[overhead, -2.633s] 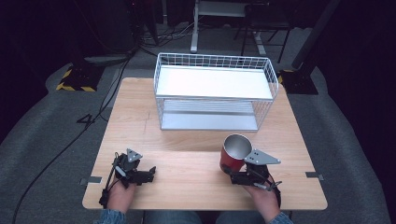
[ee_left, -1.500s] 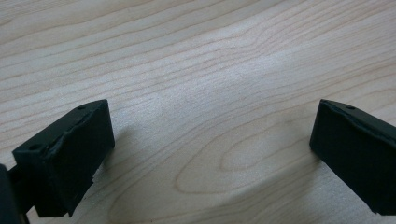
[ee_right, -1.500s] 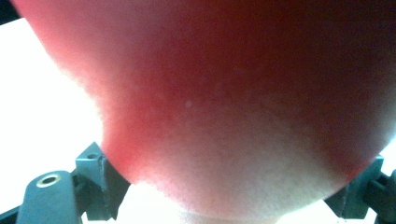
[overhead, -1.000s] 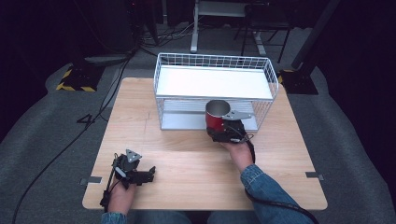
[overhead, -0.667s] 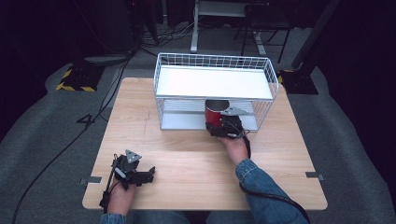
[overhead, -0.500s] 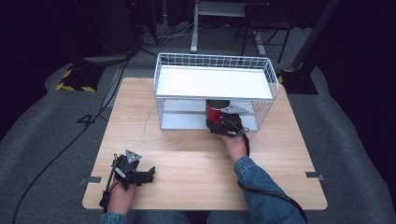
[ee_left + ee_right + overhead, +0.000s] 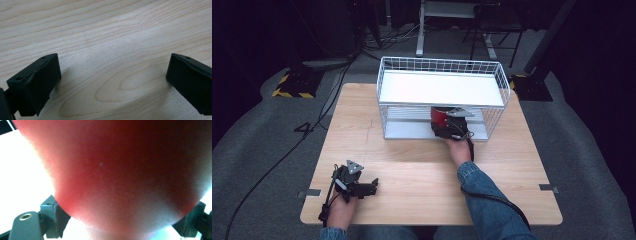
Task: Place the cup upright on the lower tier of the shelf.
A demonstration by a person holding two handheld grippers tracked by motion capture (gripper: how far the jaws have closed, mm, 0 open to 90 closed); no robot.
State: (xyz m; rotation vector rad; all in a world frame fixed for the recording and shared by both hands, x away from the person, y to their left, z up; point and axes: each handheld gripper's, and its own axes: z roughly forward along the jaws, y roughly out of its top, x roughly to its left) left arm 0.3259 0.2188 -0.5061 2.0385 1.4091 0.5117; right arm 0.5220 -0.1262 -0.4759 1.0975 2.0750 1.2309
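Your right claw (image 7: 447, 125) grips the red cup (image 7: 439, 118), seemingly under the rack (image 7: 441, 107) shelf (left claw (image 7: 371, 187) gapes empty): lower it level.

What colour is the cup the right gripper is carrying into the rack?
Red. The cup shows best in the high view, at the wire rack's lower shelf.

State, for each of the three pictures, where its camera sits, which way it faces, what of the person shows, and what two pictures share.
High view: above the person's side, facing forward and down on the table; both forearms show.
Left gripper view: on the left claw, facing the tabletop; black jaws apart.
Right gripper view: on the right claw, facing the red cup it grips.
Shared: the cup also appears from above, in the wire rack.
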